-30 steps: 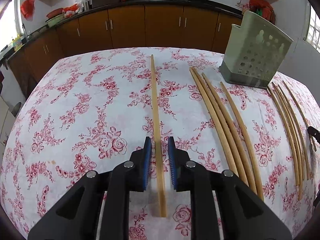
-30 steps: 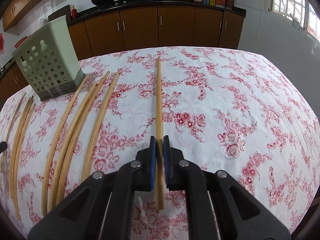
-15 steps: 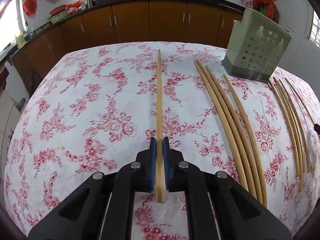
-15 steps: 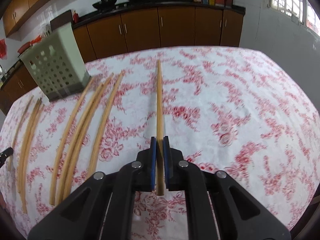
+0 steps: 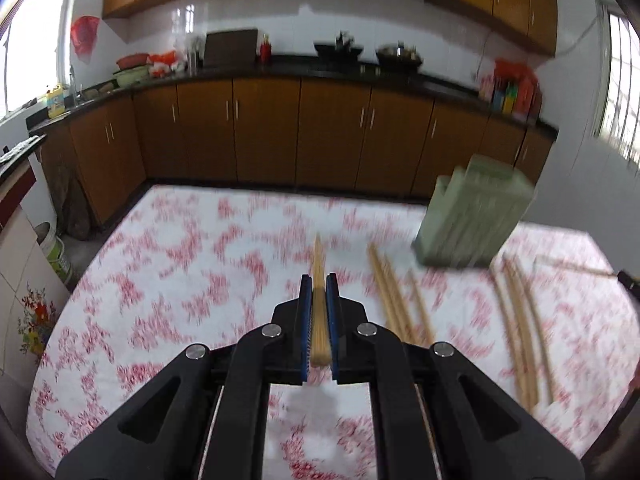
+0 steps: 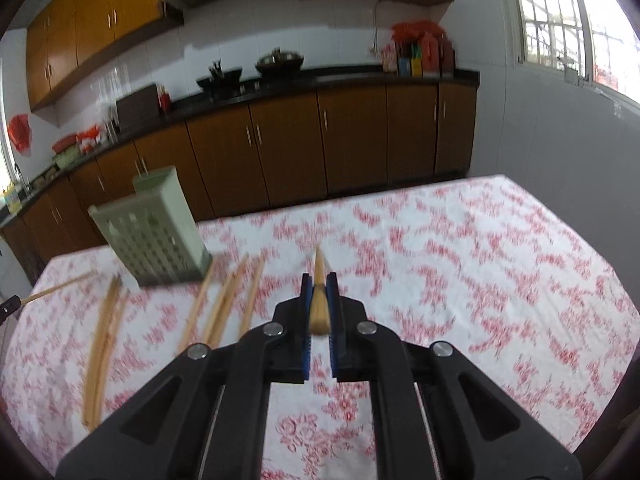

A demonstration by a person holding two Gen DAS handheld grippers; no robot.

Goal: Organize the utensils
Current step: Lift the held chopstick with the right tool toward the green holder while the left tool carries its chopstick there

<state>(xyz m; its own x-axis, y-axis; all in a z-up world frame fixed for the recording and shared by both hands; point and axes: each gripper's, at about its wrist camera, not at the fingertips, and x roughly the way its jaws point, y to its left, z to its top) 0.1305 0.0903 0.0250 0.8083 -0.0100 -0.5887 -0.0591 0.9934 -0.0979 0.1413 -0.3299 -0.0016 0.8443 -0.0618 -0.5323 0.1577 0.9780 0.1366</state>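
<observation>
Desk cloth (image 5: 168, 280): white fabric w/ red flower print, matt. Chopsticks: pale wood, smooth, dull sheen; one held in left tongs (image 5: 319, 316), one (image 6: 319, 300) in right tongs (image 6: 319, 312); loose ones (image 5: 394, 300) lie on the cloth. Tongs: black matt plastic arms, shiny metal rivets, ribbed blue rubbery pads (image 5: 306, 320). Holder (image 6: 154, 240): pale green plastic, perforated, matt. Cabinets (image 5: 264, 128): brown wood look, semi-gloss, w/ metal handles. Wall tiles (image 6: 240, 40): white, glossy.

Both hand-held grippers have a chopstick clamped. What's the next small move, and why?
Probably carry the left hand-held gripper and its chopstick toward the green holder, tip first. The right hand-held gripper also clamps one. More lie loose on the tablecloth.
</observation>
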